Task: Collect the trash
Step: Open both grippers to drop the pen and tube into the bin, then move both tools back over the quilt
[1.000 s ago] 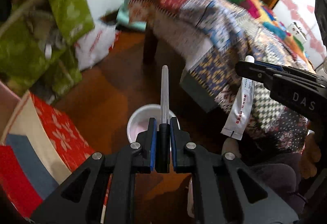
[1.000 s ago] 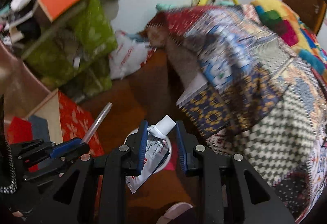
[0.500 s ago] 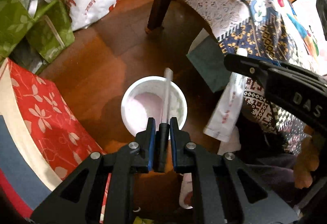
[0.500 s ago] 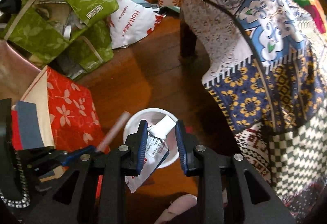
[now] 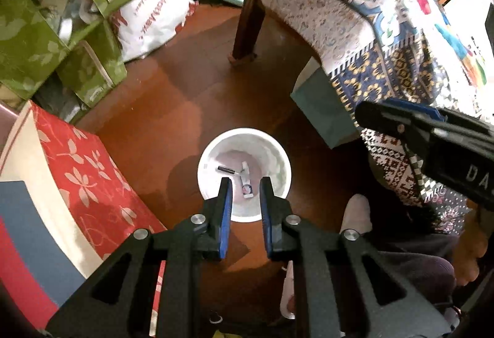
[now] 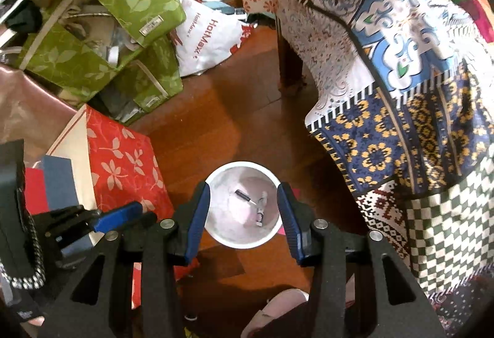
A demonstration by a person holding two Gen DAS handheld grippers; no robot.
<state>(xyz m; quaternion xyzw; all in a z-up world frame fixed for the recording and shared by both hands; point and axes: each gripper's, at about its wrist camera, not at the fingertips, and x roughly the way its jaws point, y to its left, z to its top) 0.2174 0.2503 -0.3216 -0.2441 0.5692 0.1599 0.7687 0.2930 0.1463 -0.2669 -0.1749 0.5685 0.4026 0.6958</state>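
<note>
A white trash bin (image 5: 216, 149) (image 6: 216, 183) stands on the brown wooden floor, straight below both grippers. On its bottom lie a grey pen with a black end (image 5: 228, 169) (image 6: 245, 196) and a small white tube (image 5: 246, 183) (image 6: 261, 211). My left gripper (image 5: 244, 182) hangs over the bin, its jaws opening, nothing between them. My right gripper (image 6: 244, 191) hangs over the same bin, its jaws opening wider, nothing between them either. The right gripper's side also shows at the right of the left wrist view, and the left gripper at the lower left of the right wrist view.
A red floral box (image 5: 83, 171) (image 6: 123, 159) stands left of the bin. Green leaf-print bags (image 6: 102, 38) and a white plastic bag (image 6: 207, 38) pile up behind. A table under a patchwork cloth (image 6: 401, 75) fills the right, its leg (image 5: 247, 29) on the floor. A slippered foot (image 5: 355, 214) is beside the bin.
Both grippers sank toward the bin and opened. The pen left the left gripper and the tube left the right one; both now lie in the bin.
</note>
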